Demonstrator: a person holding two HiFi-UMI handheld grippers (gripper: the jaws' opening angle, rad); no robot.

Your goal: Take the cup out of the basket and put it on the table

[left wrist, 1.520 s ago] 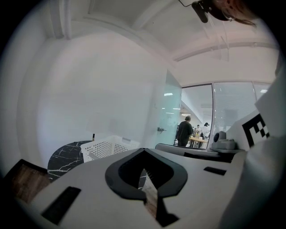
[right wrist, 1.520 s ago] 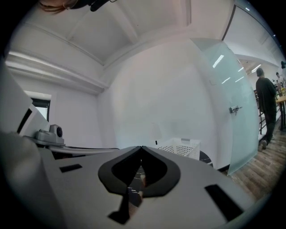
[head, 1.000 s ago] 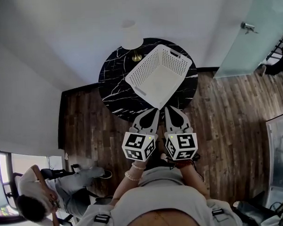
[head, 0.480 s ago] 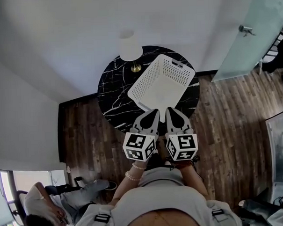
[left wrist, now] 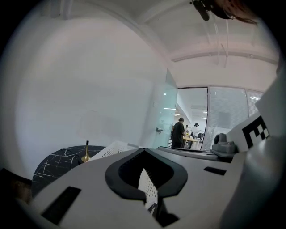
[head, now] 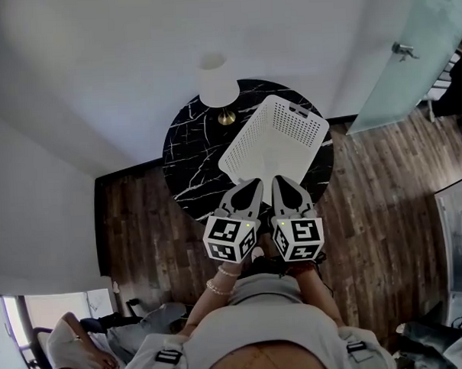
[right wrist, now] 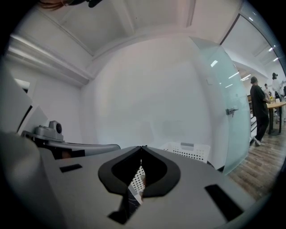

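I hold my left gripper [head: 252, 188] and my right gripper [head: 283, 184] side by side, just in front of my waist, both pointing forward. Each has its jaws pressed together, tips meeting, gripping nothing.

White perforated basket [head: 275, 143] sits, apparently tilted, on the round black marble table [head: 188, 155].

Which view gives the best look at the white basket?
The head view: the whole basket shows from above on the black table. The left gripper view catches only a strip of its perforated wall beyond the jaws; the right gripper view only its far rim.
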